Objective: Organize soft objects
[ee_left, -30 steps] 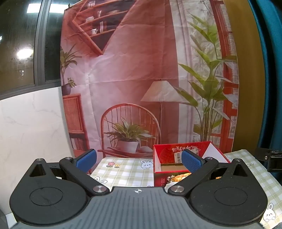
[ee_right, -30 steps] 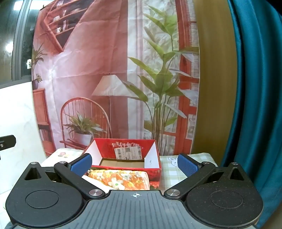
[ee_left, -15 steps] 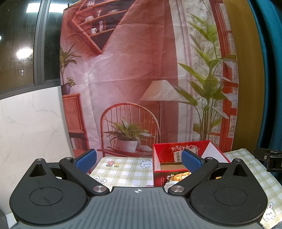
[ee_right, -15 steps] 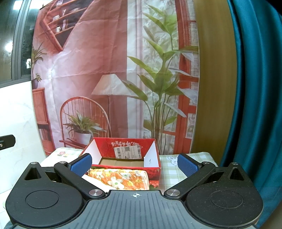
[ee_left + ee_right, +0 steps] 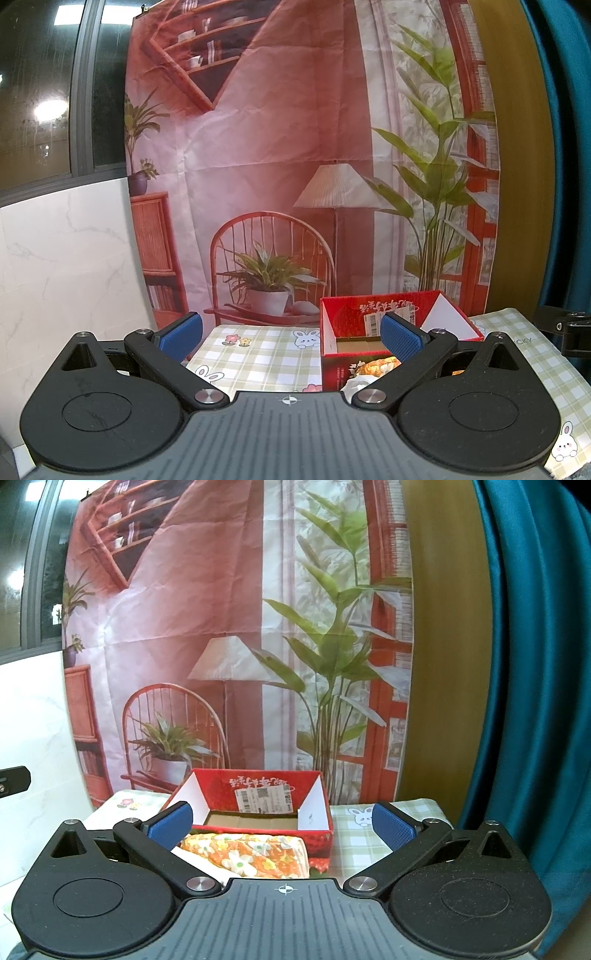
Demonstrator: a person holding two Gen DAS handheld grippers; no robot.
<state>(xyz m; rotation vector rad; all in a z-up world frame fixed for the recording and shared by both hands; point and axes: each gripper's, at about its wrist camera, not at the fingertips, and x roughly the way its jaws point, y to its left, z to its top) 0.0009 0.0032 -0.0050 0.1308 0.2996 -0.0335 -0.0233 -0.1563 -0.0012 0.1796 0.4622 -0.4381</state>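
Right claw point(image 5: 282, 821) hides the floral cloth's point(image 5: 251, 858) near end.

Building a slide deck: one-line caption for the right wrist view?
Open right gripper faces a folded floral cloth lying before an empty red box.

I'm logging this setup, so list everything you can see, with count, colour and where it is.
Box: one, red, open top, on the tablecloth.
Folded cloth: one, orange with white flowers, lying in front of the box.
Tablecloth: one, green-and-white check with bunnies, covering the table.
Backdrop: one, printed room scene in reddish tones, hanging behind the table.
Curtain: one, teal, at the right.
Left gripper: one, black with blue pads, open, empty.
Right gripper: one, same colours, open, empty.
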